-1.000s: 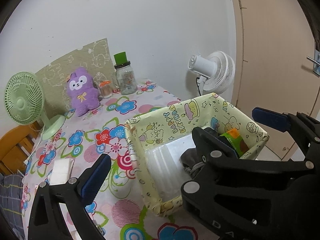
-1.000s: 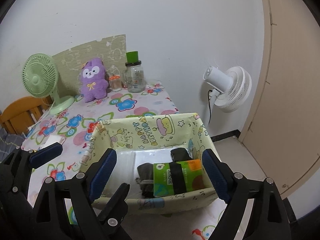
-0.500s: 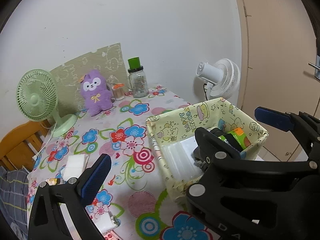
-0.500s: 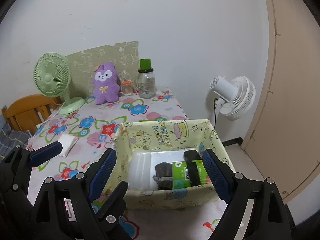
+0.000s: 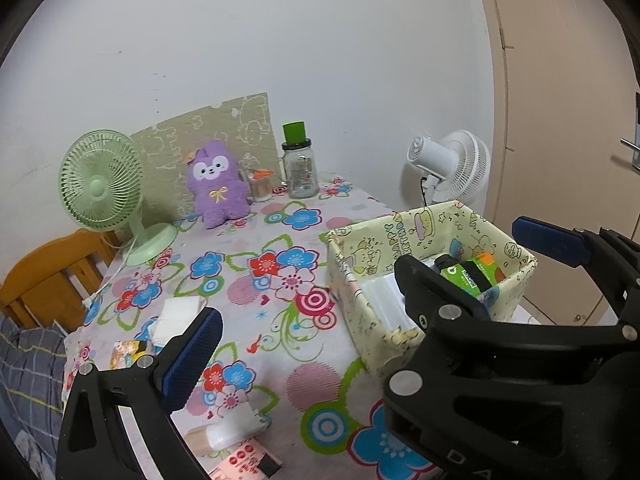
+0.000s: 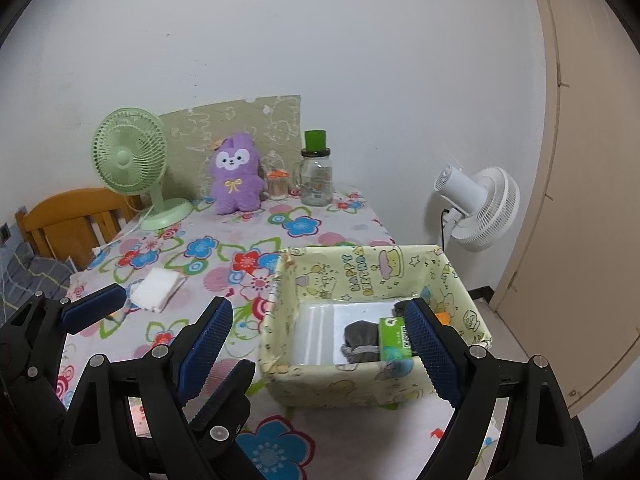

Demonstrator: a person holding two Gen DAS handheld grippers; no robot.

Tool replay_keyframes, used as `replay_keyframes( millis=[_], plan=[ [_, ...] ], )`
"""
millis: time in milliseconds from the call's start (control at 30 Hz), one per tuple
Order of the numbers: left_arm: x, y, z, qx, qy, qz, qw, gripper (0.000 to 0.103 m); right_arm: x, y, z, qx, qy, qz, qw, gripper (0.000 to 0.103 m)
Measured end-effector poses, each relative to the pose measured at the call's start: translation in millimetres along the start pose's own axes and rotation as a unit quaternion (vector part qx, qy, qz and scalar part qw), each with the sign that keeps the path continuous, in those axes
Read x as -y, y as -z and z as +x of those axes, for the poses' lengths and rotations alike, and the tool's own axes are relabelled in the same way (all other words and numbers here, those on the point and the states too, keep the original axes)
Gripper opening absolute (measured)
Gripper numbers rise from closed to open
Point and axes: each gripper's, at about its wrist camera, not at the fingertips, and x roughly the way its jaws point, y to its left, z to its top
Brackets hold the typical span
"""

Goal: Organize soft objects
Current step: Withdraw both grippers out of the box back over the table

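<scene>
Yellow cartoon-print storage box point(image 6: 372, 388) sits at the near right part of the table, on the floral tablecloth point(image 6: 256, 256), top open. Inside it, on a pale liner: a grey fabric bundle point(image 6: 360, 342) at the near right, touching a green packet point(image 6: 394, 338) with a dark band, and something orange point(image 6: 442, 317) just behind (too hidden to name). Left wrist view shows the same packet point(image 5: 466, 276) against the box's right wall, the box rim point(image 5: 400, 224) half hidden by gripper frame. Outside the box, a folded white cloth point(image 6: 158, 290) lies flat on the tablecloth, well apart to the left. Purple plush toy point(image 6: 236, 176) stands upright at the far edge, leaning on a patterned beige board point(image 6: 248, 120); beside it a small orange-lidded jar point(image 6: 278, 184) and a glass jar with a green cap point(image 6: 316, 172). Green desk fan point(image 6: 132, 160) at the far left corner; white fan point(image 6: 480, 208) beyond the table on the right. Right gripper point(image 6: 320, 346) hovers over the box's near left part, fingers spread wide, nothing between the blue pads. Left gripper point(image 5: 372, 288) hangs above the table left of the box, fingers likewise spread, holding nothing. Near the table's front edge: small white and pink items point(image 5: 236, 436), blurred.
</scene>
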Motion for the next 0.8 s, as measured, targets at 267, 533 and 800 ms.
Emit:
replay_keyframes(
  millis=[267, 533, 800],
  plan=[
    [-13.7, 11.8, -15.3, 0.001, -0.011, -0.008, 0.9999, 0.103, -23.3, 7.7, -11.8, 0.008, -0.010, -0.015, 1.000, 0.090],
    [-28.4, 25.2, -26.4, 0.000, -0.022, -0.020, 0.9996, 0.103, -43.9, 13.1, -17.6, 0.010, -0.021, -0.027, 0.999, 0.090],
    [-42.0, 36.5, -35.8, -0.002, -0.033, -0.028, 0.9991, 0.103, -61.1, 20.7, -20.8, 0.009, -0.035, -0.033, 0.999, 0.090]
  ],
)
